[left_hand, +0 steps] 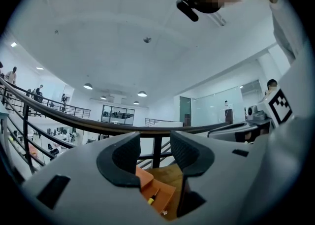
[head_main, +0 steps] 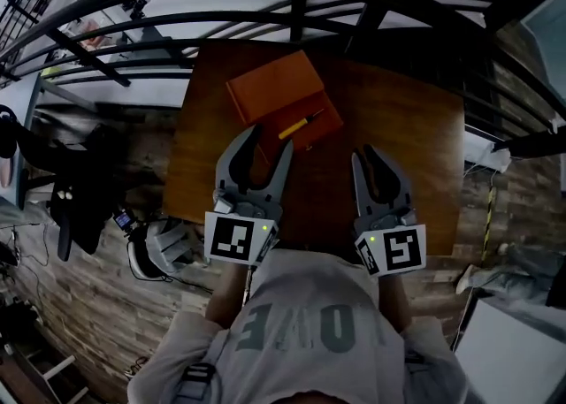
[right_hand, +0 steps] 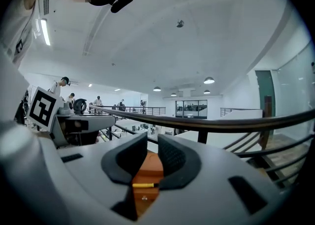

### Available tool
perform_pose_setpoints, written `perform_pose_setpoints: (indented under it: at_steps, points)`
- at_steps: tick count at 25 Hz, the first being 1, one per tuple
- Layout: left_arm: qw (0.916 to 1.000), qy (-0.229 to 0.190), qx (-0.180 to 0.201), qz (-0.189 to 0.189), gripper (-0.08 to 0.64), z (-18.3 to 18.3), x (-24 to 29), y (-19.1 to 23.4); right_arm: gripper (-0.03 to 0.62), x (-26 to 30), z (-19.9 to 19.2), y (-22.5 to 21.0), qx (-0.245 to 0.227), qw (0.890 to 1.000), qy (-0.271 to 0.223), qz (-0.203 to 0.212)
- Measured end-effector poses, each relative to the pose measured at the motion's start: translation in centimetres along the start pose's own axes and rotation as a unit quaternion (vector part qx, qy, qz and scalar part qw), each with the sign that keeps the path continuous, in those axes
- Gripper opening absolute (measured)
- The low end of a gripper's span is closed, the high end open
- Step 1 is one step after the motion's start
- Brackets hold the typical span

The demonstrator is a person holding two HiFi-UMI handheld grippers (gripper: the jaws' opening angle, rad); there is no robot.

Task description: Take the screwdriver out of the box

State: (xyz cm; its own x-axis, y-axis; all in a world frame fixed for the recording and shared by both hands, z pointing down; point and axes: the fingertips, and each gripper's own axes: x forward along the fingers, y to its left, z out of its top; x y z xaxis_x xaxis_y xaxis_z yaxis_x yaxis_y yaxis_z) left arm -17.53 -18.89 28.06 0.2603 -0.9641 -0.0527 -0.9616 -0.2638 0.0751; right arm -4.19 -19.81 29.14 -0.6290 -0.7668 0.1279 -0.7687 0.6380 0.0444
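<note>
Both grippers hang level over the near side of the counter (head_main: pixel 398 110), neither touching anything. The left gripper (head_main: pixel 271 140) has its jaws spread wide with only air between them. The right gripper (head_main: pixel 370 157) shows a narrower gap, also empty. The screwdriver (head_main: pixel 301 125), with its yellow handle, lies flat inside the open orange box (head_main: pixel 265 93). It sits just beyond the left jaws' tips, off toward their inner side, and ahead of the right jaws and across to their left.

Here's the danger as I read it. With the jaws pointing level, a straight push forward would likely meet the box's low wall before the tool and shove the light box across the counter toward the railing. The screwdriver is slim and lies low in the tray, so wide jaws closing from the side may roll it away or pinch the box edge with it. With nothing holding the box down, it could lift along with the tool. The two grippers are close together and could also crowd each other over the box.
</note>
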Motion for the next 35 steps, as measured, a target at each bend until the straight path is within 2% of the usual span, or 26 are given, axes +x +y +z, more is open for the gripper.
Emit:
perform_pose_setpoints:
  at_steps: [4, 11, 16, 18, 21, 25, 28, 31, 35]
  points:
    - [0.9997, 0.021, -0.005, -0.010, 0.181, -0.6, 1.4, -0.9, 0.069, 0.7, 0.5, -1.5, 0.006, 1.000, -0.015, 0.000]
    - [0.9999, 0.008, 0.009, 0.006, 0.181, 0.3, 2.0, -1.4, 0.069, 1.9, 1.4, -2.0, 0.012, 0.999, -0.032, 0.028]
    - [0.9998, 0.018, 0.010, 0.003, 0.193, -0.3, 2.8, -1.6, 0.069, 2.1, 1.4, -2.4, 0.017, 0.999, -0.031, 0.038]
    - [0.9995, 0.030, 0.005, -0.009, 0.198, -0.8, 3.1, -1.6, 0.069, 2.1, 1.2, -2.4, 0.019, 0.999, -0.029, 0.038]
    - [0.9962, 0.070, 0.014, -0.050, 0.201, -2.6, 4.1, -1.7, 0.069, 2.5, 0.9, -2.4, 0.023, 0.999, -0.023, 0.035]
    - [0.9855, 0.119, 0.060, -0.105, 0.201, -5.4, 5.9, -1.7, 0.069, 2.8, 0.2, -2.9, 0.022, 0.999, -0.010, 0.031]
    - [0.9747, 0.159, 0.069, -0.141, 0.201, -8.2, 7.3, -1.4, 0.069, 2.7, -0.5, -3.4, 0.026, 0.999, -0.002, 0.021]
    - [0.9571, 0.220, 0.079, -0.171, 0.201, -12.4, 8.3, -1.5, 0.069, 2.5, -1.5, -4.1, 0.029, 0.999, 0.007, 0.015]
    - [0.9267, 0.314, 0.074, -0.193, 0.201, -18.4, 9.5, -1.2, 0.069, 2.4, -2.5, -5.0, 0.033, 0.999, 0.020, 0.010]
